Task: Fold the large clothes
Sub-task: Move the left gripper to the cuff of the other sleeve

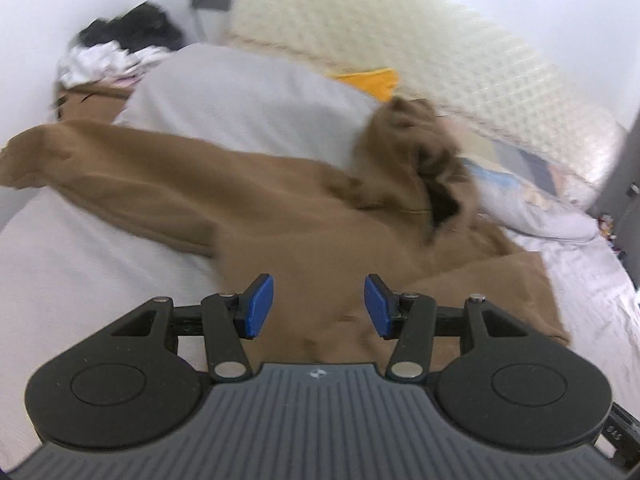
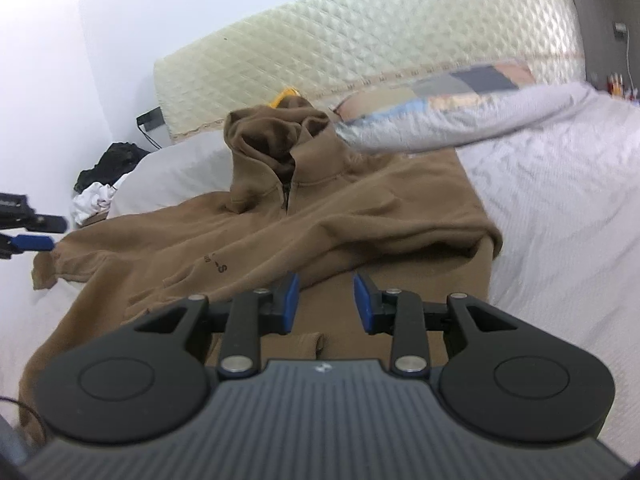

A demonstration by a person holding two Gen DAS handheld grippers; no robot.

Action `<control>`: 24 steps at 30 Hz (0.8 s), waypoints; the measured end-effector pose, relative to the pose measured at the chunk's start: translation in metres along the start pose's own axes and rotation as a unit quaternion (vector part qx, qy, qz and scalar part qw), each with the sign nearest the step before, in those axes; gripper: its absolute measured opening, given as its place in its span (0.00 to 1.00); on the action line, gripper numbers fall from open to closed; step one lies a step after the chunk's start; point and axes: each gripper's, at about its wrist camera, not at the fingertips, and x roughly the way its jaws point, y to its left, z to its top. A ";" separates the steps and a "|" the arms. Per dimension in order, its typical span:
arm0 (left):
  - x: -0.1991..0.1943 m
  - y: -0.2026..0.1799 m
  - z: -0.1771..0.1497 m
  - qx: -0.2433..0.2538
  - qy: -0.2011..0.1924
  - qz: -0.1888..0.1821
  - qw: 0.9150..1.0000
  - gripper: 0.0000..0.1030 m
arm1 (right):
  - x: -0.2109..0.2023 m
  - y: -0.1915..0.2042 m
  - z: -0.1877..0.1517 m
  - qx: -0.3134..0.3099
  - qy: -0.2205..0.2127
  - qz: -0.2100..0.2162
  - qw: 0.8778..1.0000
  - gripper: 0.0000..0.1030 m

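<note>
Hoodie [image 2: 256, 232], brown, lay face up on the white bed [image 2: 560, 208], hood [image 2: 276, 140] at the far end bunched against the grey pillow [image 1: 240, 96], hem at the near end below both cameras. Right sleeve [image 2: 400, 232] was already folded in across the chest, its cuff near the printed lettering; the right side edge ran straight down the bed. Left sleeve [image 1: 100, 156] was stretched out to the left, unfolded, cuff resting on the sheet. Left tongs [image 1: 319, 307] hovered over the lower body of the garment, jaws wide apart, nothing between the blue pads [image 1: 260, 306]. Right tongs [image 2: 326, 302] sat low over the near part of the garment, jaws also apart and empty; whether the pads touched cloth could not be told. In the right view the tip of the left tongs showed at the far left edge, just beside the left cuff. Judgement: roughly one fold of several done. Left to do: bring the left sleeve in, deal with the hood, then fold the body end to end. Background: quilted headboard [image 2: 360, 48], patterned pillow [image 2: 460, 96] at the far right, a heap of black and white clothes [image 1: 120, 44] in the far left corner. Left view was motion-blurred.
</note>
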 end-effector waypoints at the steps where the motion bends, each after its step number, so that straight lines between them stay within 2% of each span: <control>1: 0.002 0.012 0.006 0.005 0.002 0.006 1.000 0.55 | 0.001 0.000 -0.002 -0.001 0.000 -0.003 1.000 0.34; 4: 0.002 0.058 0.020 0.028 0.001 0.045 0.999 0.57 | 0.001 0.001 -0.004 -0.010 -0.012 -0.004 1.000 0.34; 6: 0.004 0.094 0.026 0.020 0.004 0.061 0.998 0.59 | 0.003 0.000 -0.005 -0.005 -0.013 0.001 1.000 0.34; 10: 0.012 0.174 0.033 -0.047 0.010 0.074 0.996 0.61 | 0.015 0.004 -0.007 -0.014 -0.004 -0.010 1.000 0.34; 14: 0.024 0.247 0.033 -0.127 -0.005 0.081 0.989 0.69 | 0.031 0.009 -0.010 -0.017 0.009 -0.026 0.999 0.34; 17: 0.037 0.295 0.030 -0.195 -0.010 0.072 0.978 0.70 | 0.041 0.012 -0.012 -0.014 0.020 -0.037 0.999 0.39; 19: 0.048 0.322 0.026 -0.234 -0.016 0.067 0.970 0.70 | 0.046 0.011 -0.013 -0.007 0.024 -0.045 0.999 0.57; 22: 0.067 0.357 0.021 -0.288 -0.023 0.057 0.956 0.70 | 0.052 0.012 -0.014 -0.005 0.031 -0.054 0.998 0.57; 24: 0.083 0.379 0.018 -0.336 -0.030 0.030 0.941 0.70 | 0.057 0.014 -0.015 -0.007 0.034 -0.059 0.998 0.57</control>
